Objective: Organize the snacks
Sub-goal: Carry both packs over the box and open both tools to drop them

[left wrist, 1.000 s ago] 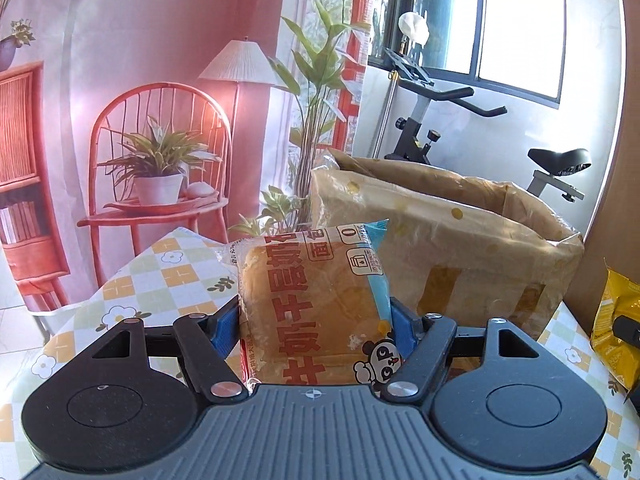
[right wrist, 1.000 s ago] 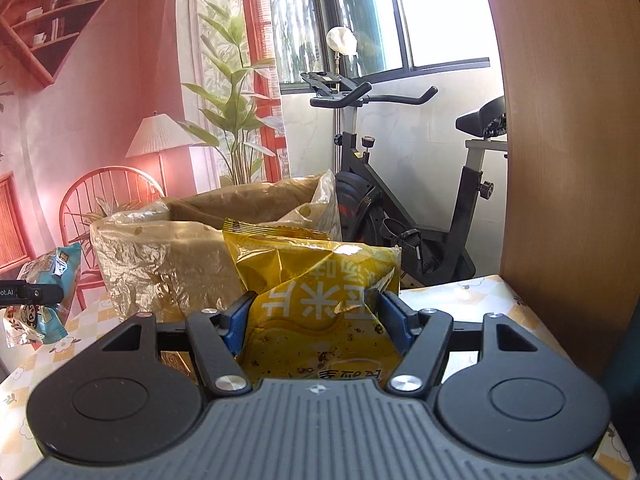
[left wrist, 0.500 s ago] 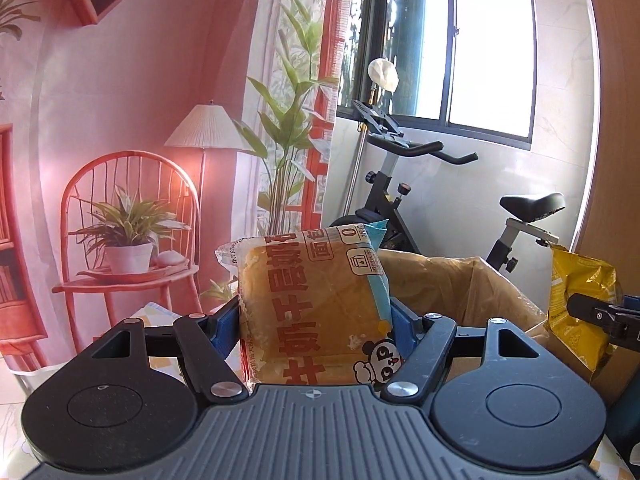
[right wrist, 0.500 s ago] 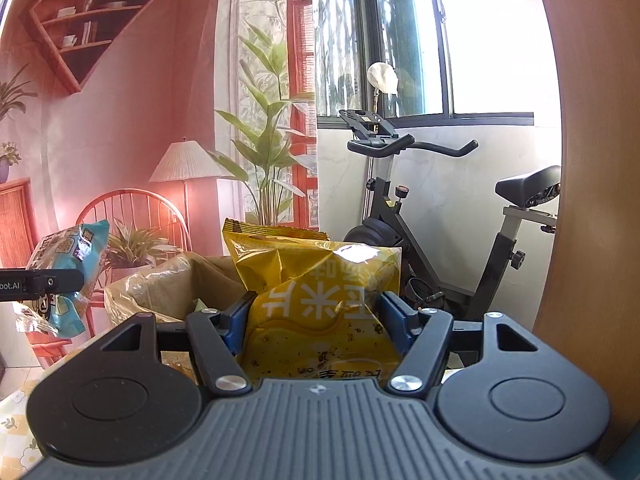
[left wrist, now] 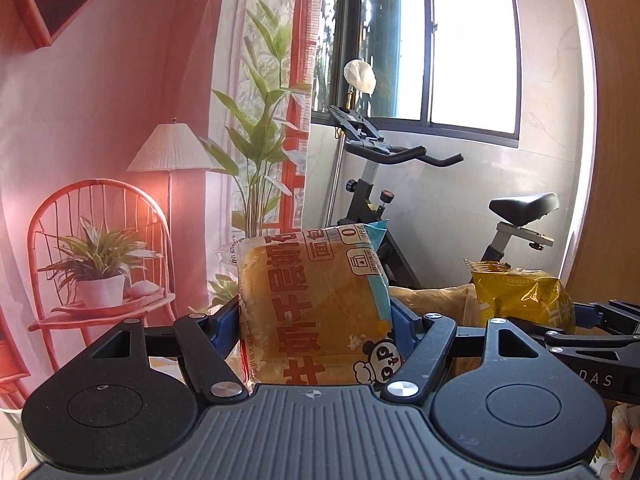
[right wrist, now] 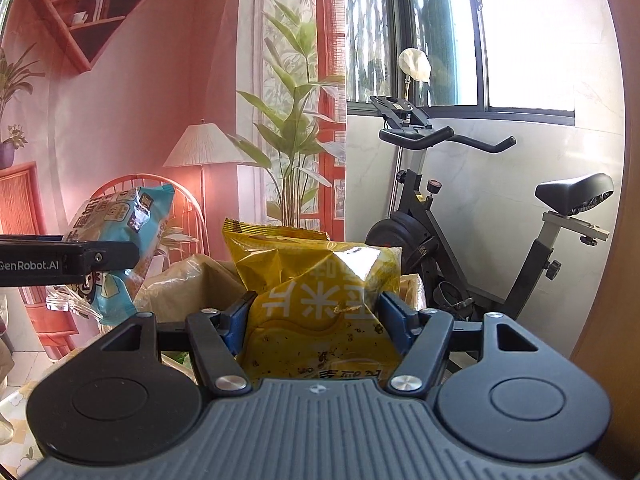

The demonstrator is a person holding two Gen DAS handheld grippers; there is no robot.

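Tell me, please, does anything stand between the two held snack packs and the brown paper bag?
Nothing visible does. The left gripper holds the bread pack and the right gripper the yellow snack pack, both above the open brown paper bag. Its inside is hidden.

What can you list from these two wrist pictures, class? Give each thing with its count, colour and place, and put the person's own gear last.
bread packet: one, clear and blue with red print, held in the left gripper
yellow snack bag: one, yellow, held in the right gripper
lined box: one, brown, behind the two snacks
exercise bike: one, black, under the window
backdrop: one, pink, printed with chair, lamp and plants
tablecloth: one, checked with flowers, bottom left
left gripper: one, black with blue pads
right gripper: one, black with blue pads
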